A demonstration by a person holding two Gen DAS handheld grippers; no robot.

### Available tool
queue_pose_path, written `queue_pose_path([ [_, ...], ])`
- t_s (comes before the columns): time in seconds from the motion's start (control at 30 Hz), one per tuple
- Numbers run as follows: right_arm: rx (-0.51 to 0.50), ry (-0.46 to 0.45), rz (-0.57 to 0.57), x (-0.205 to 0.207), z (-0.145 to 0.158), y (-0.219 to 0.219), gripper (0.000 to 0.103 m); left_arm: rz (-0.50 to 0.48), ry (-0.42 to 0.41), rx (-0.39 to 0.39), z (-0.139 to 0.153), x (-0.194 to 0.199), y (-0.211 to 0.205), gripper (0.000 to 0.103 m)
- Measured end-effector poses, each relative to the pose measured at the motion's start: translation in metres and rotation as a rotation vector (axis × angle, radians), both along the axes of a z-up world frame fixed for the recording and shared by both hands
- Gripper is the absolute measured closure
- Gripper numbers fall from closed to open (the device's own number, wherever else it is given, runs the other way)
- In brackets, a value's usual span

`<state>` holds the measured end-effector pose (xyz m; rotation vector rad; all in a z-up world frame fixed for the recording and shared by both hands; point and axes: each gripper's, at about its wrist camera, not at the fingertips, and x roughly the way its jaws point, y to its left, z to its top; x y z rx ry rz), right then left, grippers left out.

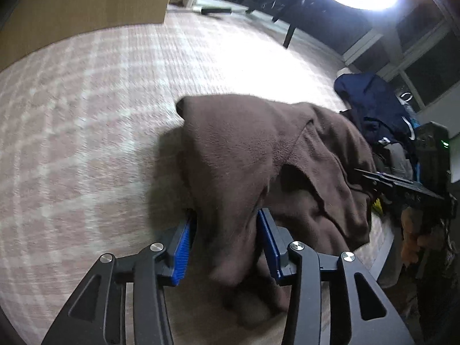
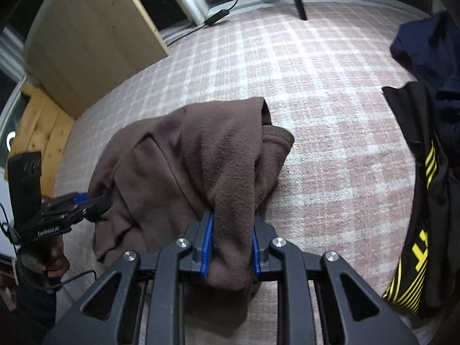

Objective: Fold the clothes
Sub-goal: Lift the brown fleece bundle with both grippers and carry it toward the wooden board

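Observation:
A brown fleece garment (image 1: 258, 143) lies bunched on the pink checked carpet (image 1: 86, 115). A hanging fold of it passes between the blue pads (image 1: 184, 244) of my left gripper (image 1: 227, 230), whose jaws stand apart and loose around the cloth. In the right wrist view the same brown garment (image 2: 187, 158) is lifted in a ridge, and my right gripper (image 2: 233, 230) is shut on a thick fold of it. The left gripper (image 2: 77, 201) appears there at the garment's left edge, and the right gripper (image 1: 402, 184) shows at the far right of the left wrist view.
A navy garment (image 2: 431, 43) and a black one with yellow stripes (image 2: 425, 172) are piled on the right. A tan wooden panel (image 2: 95, 43) stands at the back left, a dark chair leg (image 2: 299, 3) at the back. A person's hand (image 2: 54, 258) holds the left gripper.

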<state>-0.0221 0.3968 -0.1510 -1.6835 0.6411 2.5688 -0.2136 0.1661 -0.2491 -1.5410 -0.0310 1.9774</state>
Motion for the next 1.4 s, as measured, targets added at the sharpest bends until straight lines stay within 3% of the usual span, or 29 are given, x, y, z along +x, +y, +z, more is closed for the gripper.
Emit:
queue_pose_path([
  [0.17, -0.024, -0.027, 0.059, -0.014, -0.01, 0.005, 0.076, 0.0, 0.019, -0.009, -0.005, 0.012, 0.009, 0.063],
  [0.23, -0.053, -0.038, 0.07, -0.02, -0.021, 0.011, 0.063, 0.006, 0.014, 0.008, -0.001, 0.021, 0.006, 0.066],
  [0.3, -0.09, -0.022, 0.069, -0.011, -0.021, 0.009, 0.061, 0.026, 0.006, 0.041, -0.003, 0.021, 0.006, 0.07],
  [0.37, -0.147, 0.011, 0.068, -0.006, -0.028, 0.012, 0.064, 0.051, -0.007, 0.073, -0.006, 0.021, 0.004, 0.072],
  [0.43, -0.175, 0.038, 0.076, -0.004, -0.028, 0.012, 0.076, 0.073, -0.029, 0.094, -0.004, 0.02, 0.001, 0.077],
  [0.53, -0.188, 0.063, 0.071, 0.001, -0.018, 0.012, 0.081, 0.092, -0.039, 0.12, 0.008, 0.021, -0.007, 0.083],
  [0.67, -0.236, 0.135, 0.069, 0.01, 0.016, 0.008, 0.081, 0.051, 0.025, 0.128, 0.041, 0.032, -0.021, 0.086],
  [0.77, -0.222, 0.186, 0.097, 0.005, 0.046, -0.018, 0.081, 0.054, 0.072, 0.134, 0.065, 0.036, -0.045, 0.086],
  [0.9, -0.235, 0.234, 0.146, -0.006, 0.075, -0.062, 0.081, 0.1, 0.129, 0.141, 0.091, 0.021, -0.108, 0.086],
  [1.13, -0.274, 0.3, 0.278, -0.07, 0.106, -0.193, 0.081, 0.227, 0.237, 0.09, 0.122, -0.002, -0.245, 0.086],
  [1.4, -0.323, 0.265, 0.302, -0.171, 0.073, -0.31, 0.081, 0.303, 0.278, -0.033, 0.12, -0.066, -0.344, 0.086],
])
